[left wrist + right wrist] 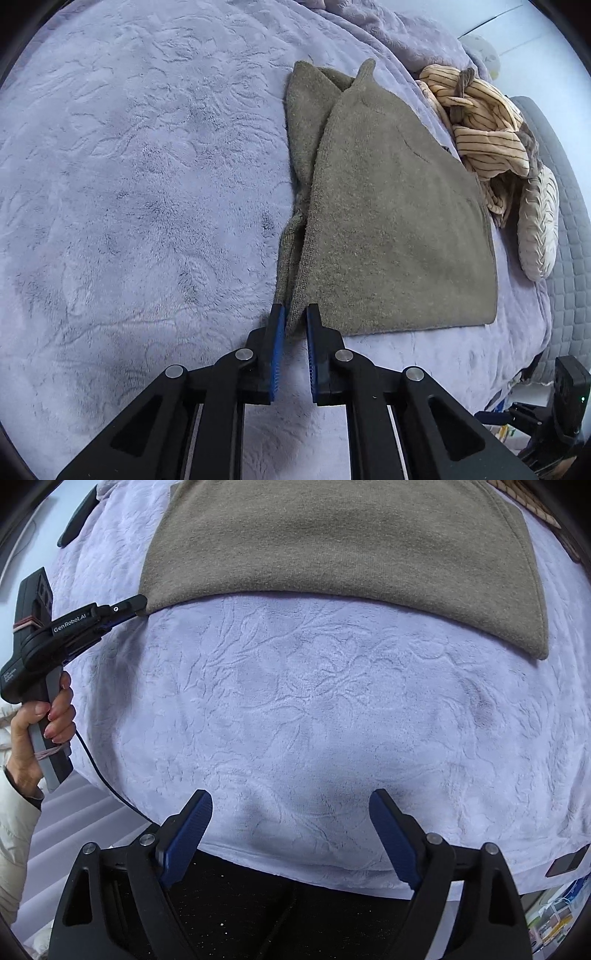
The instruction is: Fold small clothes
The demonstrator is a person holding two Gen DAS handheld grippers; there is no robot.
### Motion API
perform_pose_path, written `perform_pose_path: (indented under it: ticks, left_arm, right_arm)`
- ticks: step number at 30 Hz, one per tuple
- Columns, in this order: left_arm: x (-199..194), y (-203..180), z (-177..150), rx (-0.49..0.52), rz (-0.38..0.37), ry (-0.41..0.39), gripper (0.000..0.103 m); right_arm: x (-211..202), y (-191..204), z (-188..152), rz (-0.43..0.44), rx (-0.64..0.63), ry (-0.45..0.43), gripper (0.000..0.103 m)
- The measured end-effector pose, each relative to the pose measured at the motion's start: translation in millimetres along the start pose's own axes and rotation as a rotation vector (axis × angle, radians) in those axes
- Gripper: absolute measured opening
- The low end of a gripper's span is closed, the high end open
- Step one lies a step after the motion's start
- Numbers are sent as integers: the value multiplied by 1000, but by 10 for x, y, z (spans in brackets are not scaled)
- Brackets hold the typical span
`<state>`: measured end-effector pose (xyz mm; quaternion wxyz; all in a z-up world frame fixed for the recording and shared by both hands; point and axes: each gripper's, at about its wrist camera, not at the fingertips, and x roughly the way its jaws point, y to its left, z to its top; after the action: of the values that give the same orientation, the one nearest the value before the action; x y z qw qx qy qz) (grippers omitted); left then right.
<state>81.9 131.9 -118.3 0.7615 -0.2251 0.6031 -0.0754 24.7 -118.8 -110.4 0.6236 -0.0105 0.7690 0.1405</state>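
Observation:
An olive-brown knit garment (388,229) lies flat on the lavender blanket (129,203), with a sleeve folded along its left side. My left gripper (295,317) is shut on the garment's near left corner, with fabric pinched between the blue pads. In the right wrist view the garment (332,542) lies at the top, and the left gripper (138,605) meets its lower left corner. My right gripper (291,812) is open and empty over the blanket's (295,720) near edge, well short of the garment.
A heap of striped orange-cream clothes (484,122) and a cream knit item (537,225) lie to the right of the garment. A grey quilted edge (565,221) runs along the far right. A dark floor (280,915) shows below the blanket edge.

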Motion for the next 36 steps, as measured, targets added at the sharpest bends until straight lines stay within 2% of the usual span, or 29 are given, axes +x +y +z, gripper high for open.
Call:
perform_pose_path:
  ticks: [3,4,5,6,7,14,16,20,26,32,36]
  left_arm:
    - [-76,-66,-42,13,43,-6,12]
    - [-90,-83,-56,17,56,-5,33]
    - [-110,-97,-80,16,62,-8,66]
    - [-137,-121,-100,15,67,-24,76]
    - [-167,-140,-120,18,68,-39,79]
    - [-133,-149,-175,-43,-18,-11,79]
    - [-109,-154,-172,-72,-65,-3,79]
    - [-35,-160,-161,-160,-205,9,79]
    - [138,-199,-161,-255,-306,10,79]
    - [375,-296,-159,-273,-326,32,79]
    - [417,-320,-176,-313,-335,11,79]
  right_arm:
    - [-34,13,39,2,-3,-9,89]
    - [-46,8,47,5,-2,-13,89]
    - [-53,10,56,8,0,-18,89]
    - [-58,5,70,9,1,-21,89]
    - [-63,8,77,9,2,-24,89]
    - [-36,-16,85,15,10,-21,89]
    - [-38,-27,48,18,12,-19,89]
    - [-27,-13,36,20,16,-18,89]
    - [-20,-29,36,24,25,-17,89]
    - [36,-46,28,25,34,-3,89]
    - [61,-42,31,16,39,-14,89]
